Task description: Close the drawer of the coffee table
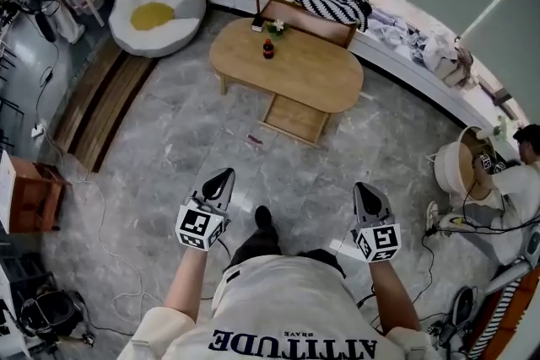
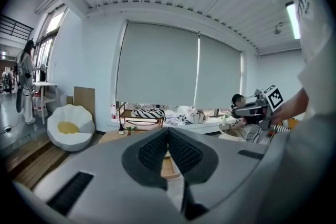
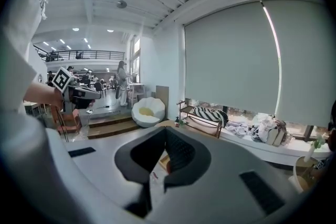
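An oval wooden coffee table (image 1: 312, 67) stands on the grey floor ahead of me. Its drawer (image 1: 295, 118) is pulled out toward me on the near side. A dark bottle (image 1: 268, 48) and a small plant (image 1: 276, 28) stand on the tabletop. My left gripper (image 1: 224, 175) and right gripper (image 1: 364, 189) are both shut with nothing in them, held side by side well short of the drawer. In the left gripper view the drawer (image 2: 169, 166) shows just past the shut jaws. In the right gripper view the drawer (image 3: 160, 160) is glimpsed between the jaw bases.
A white round seat with a yellow centre (image 1: 158, 8) sits at the far left. Behind the table stands a low wooden rack with a striped cloth (image 1: 327, 2). A person (image 1: 516, 181) crouches at the right by a round stool (image 1: 460, 167). Cables (image 1: 101, 206) run across the floor.
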`<state>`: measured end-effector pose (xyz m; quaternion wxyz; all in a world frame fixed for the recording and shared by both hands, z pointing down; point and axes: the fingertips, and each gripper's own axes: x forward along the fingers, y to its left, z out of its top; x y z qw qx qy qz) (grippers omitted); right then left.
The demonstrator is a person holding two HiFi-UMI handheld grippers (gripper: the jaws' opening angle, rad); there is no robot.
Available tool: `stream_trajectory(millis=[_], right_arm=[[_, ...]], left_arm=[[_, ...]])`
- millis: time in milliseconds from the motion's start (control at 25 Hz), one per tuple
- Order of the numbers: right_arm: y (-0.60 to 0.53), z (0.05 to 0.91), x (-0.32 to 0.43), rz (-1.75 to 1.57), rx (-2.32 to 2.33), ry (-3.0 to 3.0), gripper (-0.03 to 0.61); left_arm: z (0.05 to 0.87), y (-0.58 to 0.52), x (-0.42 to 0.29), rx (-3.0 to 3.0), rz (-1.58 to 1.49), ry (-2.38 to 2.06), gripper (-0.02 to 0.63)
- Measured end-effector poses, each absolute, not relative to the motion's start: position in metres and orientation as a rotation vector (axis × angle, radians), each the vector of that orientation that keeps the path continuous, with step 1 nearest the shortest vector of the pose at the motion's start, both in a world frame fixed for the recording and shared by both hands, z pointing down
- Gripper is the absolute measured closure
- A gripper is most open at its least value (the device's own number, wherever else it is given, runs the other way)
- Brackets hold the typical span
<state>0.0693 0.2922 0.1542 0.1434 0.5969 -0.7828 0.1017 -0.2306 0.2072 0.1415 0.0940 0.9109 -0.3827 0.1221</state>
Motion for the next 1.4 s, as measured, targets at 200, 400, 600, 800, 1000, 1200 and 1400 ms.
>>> stream_trajectory(millis=[200, 400, 600, 800, 1000, 1200, 1400], right_arm=[[0.257, 0.154, 0.05, 0.268, 1.746, -2.236, 0.56], [0.236, 0.163, 0.03, 0.296, 1.746, -2.226, 0.56], [0.216, 0.161, 0.016, 0.269, 1.722, -2.225, 0.56], [0.204, 0.157, 0.009, 0.255, 1.727, -2.206, 0.56], [0.193, 0.161, 0.004, 0.24, 1.691, -2.213, 0.558], [0.173, 0.174, 0.01, 0.266, 1.67, -2.237, 0.558], [0.15, 0.19, 0.02, 0.303, 1.642, -2.265, 0.558]], left_arm=[[0.142, 0.16, -0.236, 2.765, 0.371, -1.065, 0.594], [0.145, 0.13, -0.243, 2.802, 0.38, -1.022, 0.594], [0.156, 0.105, -0.255, 2.784, 0.374, -1.039, 0.594], [0.163, 0.093, -0.262, 2.75, 0.359, -1.047, 0.594], [0.174, 0.087, -0.26, 2.702, 0.369, -1.069, 0.594], [0.184, 0.076, -0.245, 2.688, 0.381, -1.069, 0.594], [0.19, 0.069, -0.233, 2.673, 0.414, -1.103, 0.594]])
